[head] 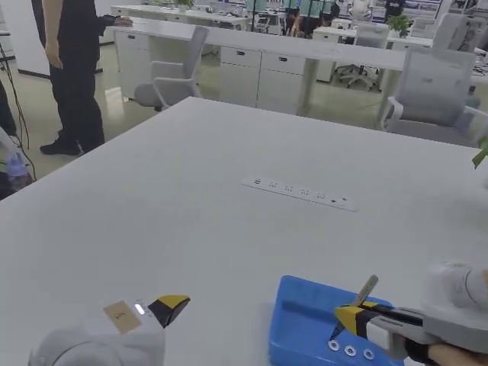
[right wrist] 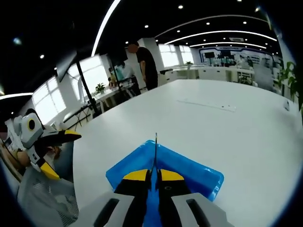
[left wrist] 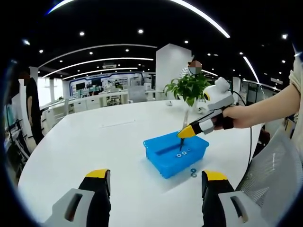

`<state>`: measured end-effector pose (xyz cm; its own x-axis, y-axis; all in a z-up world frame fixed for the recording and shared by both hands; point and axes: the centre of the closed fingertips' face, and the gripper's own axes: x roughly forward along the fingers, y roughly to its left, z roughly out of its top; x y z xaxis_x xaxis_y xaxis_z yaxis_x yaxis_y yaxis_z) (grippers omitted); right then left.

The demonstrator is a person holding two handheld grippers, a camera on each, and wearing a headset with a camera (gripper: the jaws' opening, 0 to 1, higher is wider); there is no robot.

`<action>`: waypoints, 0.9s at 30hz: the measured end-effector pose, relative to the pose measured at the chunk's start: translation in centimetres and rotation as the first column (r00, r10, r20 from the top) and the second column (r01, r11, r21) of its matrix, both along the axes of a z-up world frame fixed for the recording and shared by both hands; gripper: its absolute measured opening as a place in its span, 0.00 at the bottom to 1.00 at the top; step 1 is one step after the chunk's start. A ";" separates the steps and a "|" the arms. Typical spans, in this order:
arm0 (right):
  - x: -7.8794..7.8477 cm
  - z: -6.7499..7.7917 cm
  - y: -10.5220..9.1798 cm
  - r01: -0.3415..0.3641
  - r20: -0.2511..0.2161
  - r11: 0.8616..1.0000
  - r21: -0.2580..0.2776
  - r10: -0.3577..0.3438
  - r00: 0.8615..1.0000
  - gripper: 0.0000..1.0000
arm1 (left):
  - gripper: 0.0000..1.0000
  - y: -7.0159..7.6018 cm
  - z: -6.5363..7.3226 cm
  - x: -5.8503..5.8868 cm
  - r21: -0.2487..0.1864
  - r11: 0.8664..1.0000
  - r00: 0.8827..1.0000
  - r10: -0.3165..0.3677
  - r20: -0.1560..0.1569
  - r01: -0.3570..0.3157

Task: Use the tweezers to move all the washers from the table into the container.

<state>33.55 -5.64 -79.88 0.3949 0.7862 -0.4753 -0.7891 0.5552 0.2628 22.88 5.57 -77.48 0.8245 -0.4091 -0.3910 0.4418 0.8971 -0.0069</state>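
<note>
A white surface (left wrist: 90, 142) stretches away into a bright open office. At the bottom, the left gripper (left wrist: 156, 175) shows two yellow-tipped jaws spread wide apart, holding nothing. Beyond them sits a blue container (left wrist: 162, 163) with three washers (left wrist: 182, 153) inside. Loose washers (left wrist: 193, 173) lie on the surface just beside its near wall. From the right, a hand (left wrist: 235, 117) holds the right gripper (left wrist: 186, 134), clamped on tweezers (left wrist: 185, 118) whose tips point down into the container. A potted plant (left wrist: 189, 88) stands behind.
</note>
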 end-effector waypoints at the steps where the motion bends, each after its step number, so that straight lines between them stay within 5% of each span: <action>1: -0.2 0.4 0.0 -0.001 0.003 1.000 0.014 0.001 1.000 0.04 | 0.80 0.0 0.0 0.0 0.001 1.000 1.000 0.000 0.002 0.000; 12: -3.2 3.6 0.2 -0.040 0.021 0.987 0.153 0.037 0.999 0.03 | 0.80 -0.2 -0.1 -0.1 0.003 1.000 1.000 -0.010 -0.003 0.010; 27: -6.7 -0.1 -0.4 -0.062 -0.065 0.990 0.130 0.071 0.995 0.04 | 0.80 -0.4 -0.4 -0.1 0.013 1.000 1.000 -0.021 -0.013 0.021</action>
<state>26.84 -6.06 -79.97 0.3097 0.8655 -0.3936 -0.8005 0.4607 0.3832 22.76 5.15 -77.87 0.8105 -0.4213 -0.4069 0.4608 0.8875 -0.0010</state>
